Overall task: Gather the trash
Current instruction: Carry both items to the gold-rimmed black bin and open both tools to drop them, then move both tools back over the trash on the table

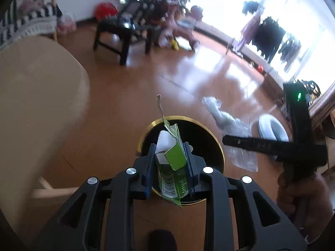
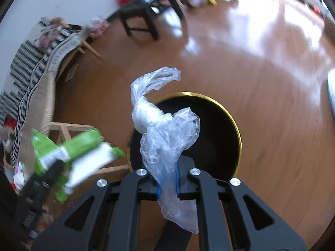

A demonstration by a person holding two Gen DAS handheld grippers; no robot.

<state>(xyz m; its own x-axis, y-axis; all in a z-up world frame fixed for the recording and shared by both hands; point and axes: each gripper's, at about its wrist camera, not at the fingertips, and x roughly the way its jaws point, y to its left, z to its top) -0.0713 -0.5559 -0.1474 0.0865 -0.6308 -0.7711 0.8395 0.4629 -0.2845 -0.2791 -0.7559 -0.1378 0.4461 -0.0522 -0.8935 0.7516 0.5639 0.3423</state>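
My left gripper [image 1: 170,161] is shut on a torn green and white carton [image 1: 172,163] and holds it above the black bin with a gold rim [image 1: 217,146]. My right gripper [image 2: 168,179] is shut on a crumpled clear plastic bag [image 2: 163,129] and holds it over the same bin [image 2: 236,125]. In the left wrist view the right gripper [image 1: 272,146] and its bag [image 1: 230,123] show at the right. In the right wrist view the green carton [image 2: 73,148] shows blurred at the left.
The bin stands on a wooden floor [image 1: 125,96]. A beige chair [image 1: 31,104] is at the left. A black stool [image 1: 121,33] and clutter stand farther back. A white round object [image 1: 270,127] lies on the floor at the right.
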